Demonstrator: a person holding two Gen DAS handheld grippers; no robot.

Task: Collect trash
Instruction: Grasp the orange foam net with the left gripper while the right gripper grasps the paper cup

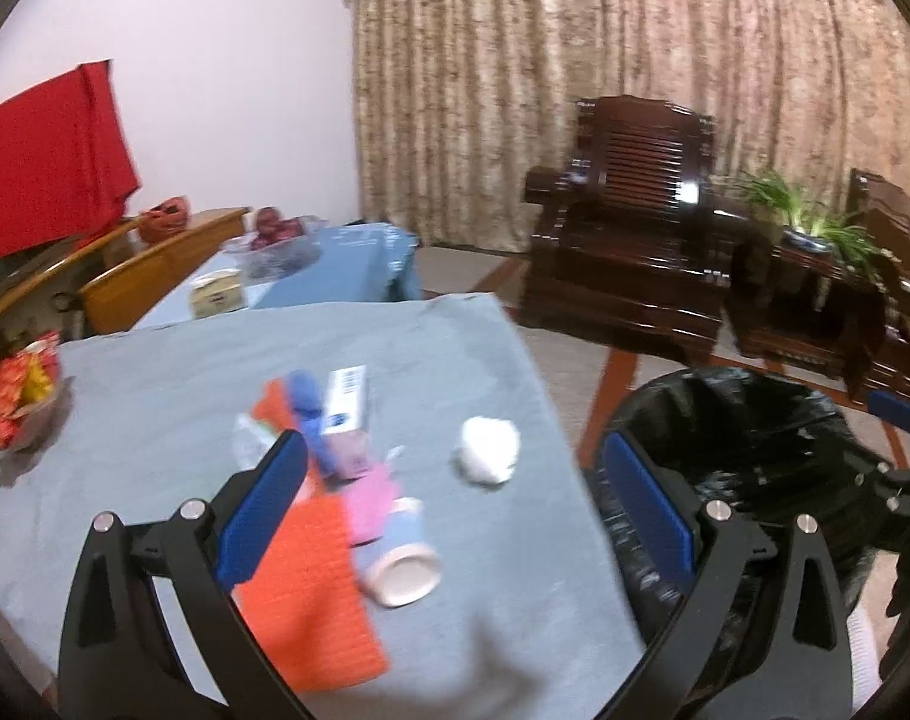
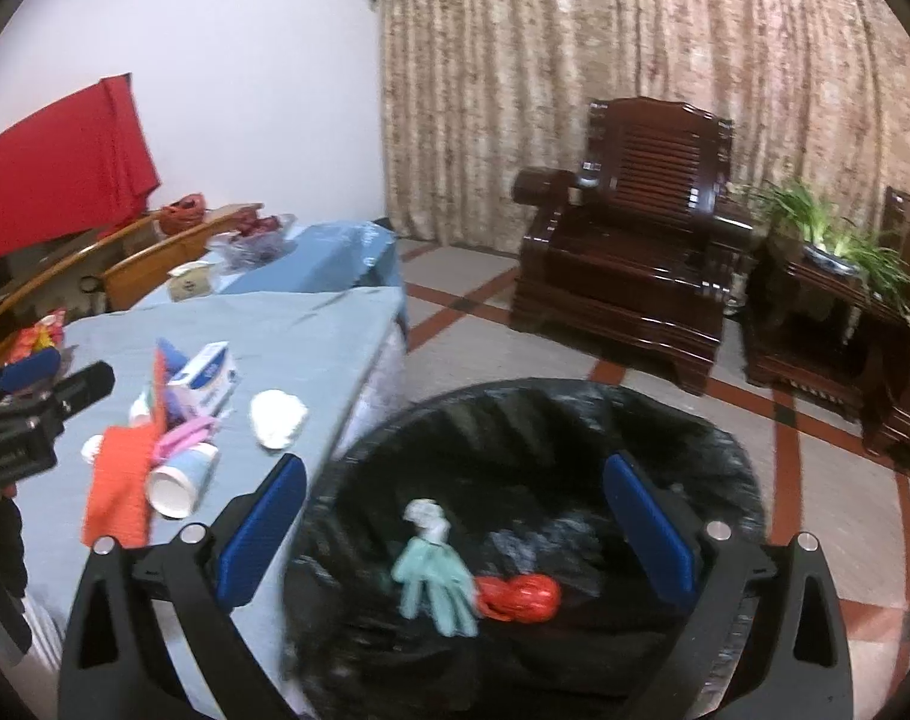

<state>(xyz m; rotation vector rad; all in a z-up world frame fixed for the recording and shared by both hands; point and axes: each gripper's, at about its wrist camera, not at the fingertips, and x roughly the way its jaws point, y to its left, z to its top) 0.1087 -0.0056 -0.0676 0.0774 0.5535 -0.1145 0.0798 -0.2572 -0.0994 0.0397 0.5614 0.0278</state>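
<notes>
Trash lies on the grey-blue tablecloth (image 1: 155, 420): a crumpled white tissue (image 1: 489, 450), a paper cup (image 1: 401, 570) on its side, an orange cloth (image 1: 311, 588), a pink scrap (image 1: 368, 504) and a small box (image 1: 347, 408). My left gripper (image 1: 453, 441) hovers open over this pile, holding nothing. Right of the table stands a bin with a black liner (image 2: 514, 414). My right gripper (image 2: 455, 462) is open and empty above the bin's mouth. Inside lie a pale green glove (image 2: 437, 582), a red wad (image 2: 523, 597) and a white scrap (image 2: 428, 516).
A bowl of red snack packets (image 1: 23, 402) sits at the table's left edge. A second table behind carries a tissue box (image 1: 218, 297). A dark wooden armchair (image 1: 628, 240) and a plant (image 1: 814, 222) on a side table stand across the tiled floor.
</notes>
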